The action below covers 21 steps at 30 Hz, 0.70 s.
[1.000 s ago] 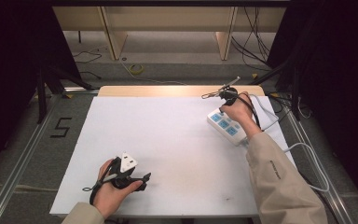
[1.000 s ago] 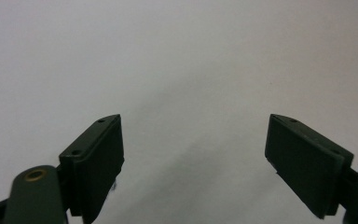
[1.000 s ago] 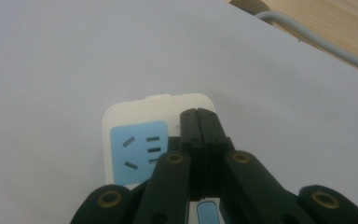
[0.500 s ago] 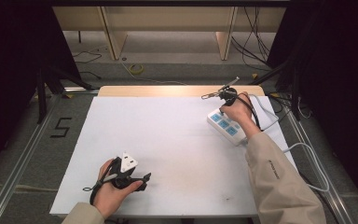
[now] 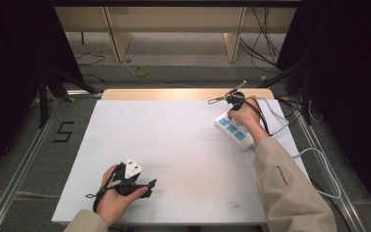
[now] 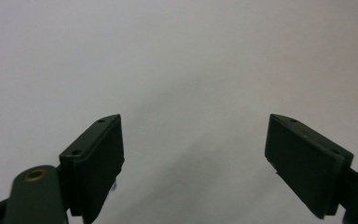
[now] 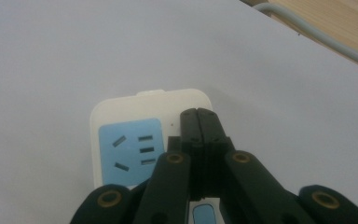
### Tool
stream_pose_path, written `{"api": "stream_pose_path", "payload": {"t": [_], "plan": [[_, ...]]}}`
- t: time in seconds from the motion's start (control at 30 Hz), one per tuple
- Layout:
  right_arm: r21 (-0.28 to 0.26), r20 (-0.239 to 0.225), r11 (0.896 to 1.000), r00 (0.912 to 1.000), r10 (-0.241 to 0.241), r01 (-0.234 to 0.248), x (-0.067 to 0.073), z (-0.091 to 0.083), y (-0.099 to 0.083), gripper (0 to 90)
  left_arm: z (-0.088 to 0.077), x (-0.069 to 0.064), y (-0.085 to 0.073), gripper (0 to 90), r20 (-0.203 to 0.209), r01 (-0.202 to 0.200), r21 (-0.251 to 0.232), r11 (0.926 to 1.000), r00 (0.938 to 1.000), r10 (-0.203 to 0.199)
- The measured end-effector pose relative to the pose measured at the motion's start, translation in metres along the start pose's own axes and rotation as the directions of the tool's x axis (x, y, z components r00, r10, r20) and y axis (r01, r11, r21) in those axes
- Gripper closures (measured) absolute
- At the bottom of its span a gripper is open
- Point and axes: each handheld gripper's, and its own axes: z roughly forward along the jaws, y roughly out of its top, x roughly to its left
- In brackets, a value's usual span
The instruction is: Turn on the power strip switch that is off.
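- Power strip [image 5: 233, 129], white with blue socket panels, lies at the far right of the white table [image 5: 174, 140], angled with one end toward the far edge.
- Right gripper [image 5: 231, 112] is over the strip's far end; in the right gripper view its two black jaws are pressed flat together with nothing between them, tips [image 7: 197, 122] over the strip's white casing [image 7: 121, 105] just beside a blue socket panel [image 7: 130, 150]. Whether the tips touch the casing I cannot tell.
- Grey cable [image 5: 319, 169] runs along the table's right side.
- Left gripper [image 5: 150, 186] lies at the near left, held in the person's left hand [image 5: 113, 200]; the left gripper view shows its jaws spread wide over bare white table, holding nothing.
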Motion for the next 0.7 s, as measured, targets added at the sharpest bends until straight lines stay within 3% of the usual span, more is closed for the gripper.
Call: {"api": "stream_pose_path", "payload": {"t": [0.7], "plan": [[0.007, 0.007, 1.0, 0.9998, 0.019, -0.019, 0.0009, 0.002, -0.0011, 90.0, 0.0001, -0.0013, 0.0, 19.4, 0.002, -0.005, 0.008, 1.0, 1.0, 0.005]]}}
